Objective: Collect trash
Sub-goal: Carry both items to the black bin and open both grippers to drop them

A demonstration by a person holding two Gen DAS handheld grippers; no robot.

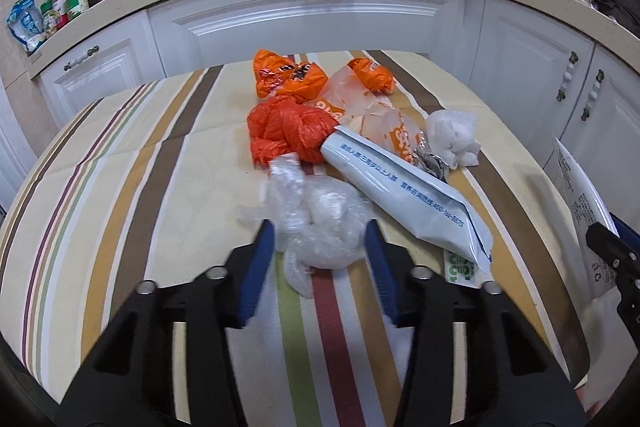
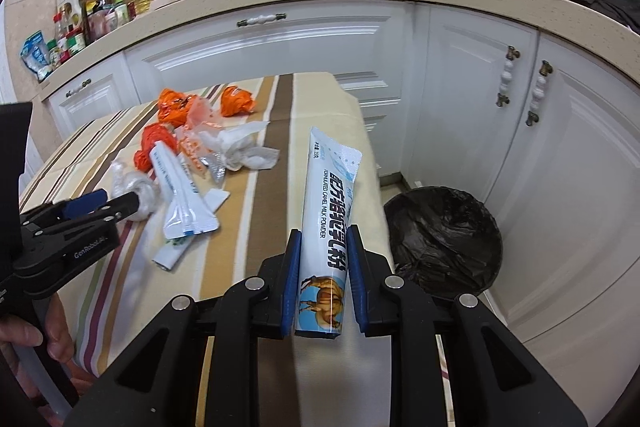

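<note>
A: So, where's the trash?

B: The right gripper [image 2: 323, 261] is clamped on a camel-milk sachet [image 2: 325, 227]; the bin [image 2: 444, 239] sits at three o'clock.

A: And the left?

B: The left gripper [image 1: 320, 239] has its pads against a clear plastic wad [image 1: 316, 227] on the table [image 1: 120, 167], twelve o'clock. Probably light, squashy, slippery; pinch its bulky middle.
</note>
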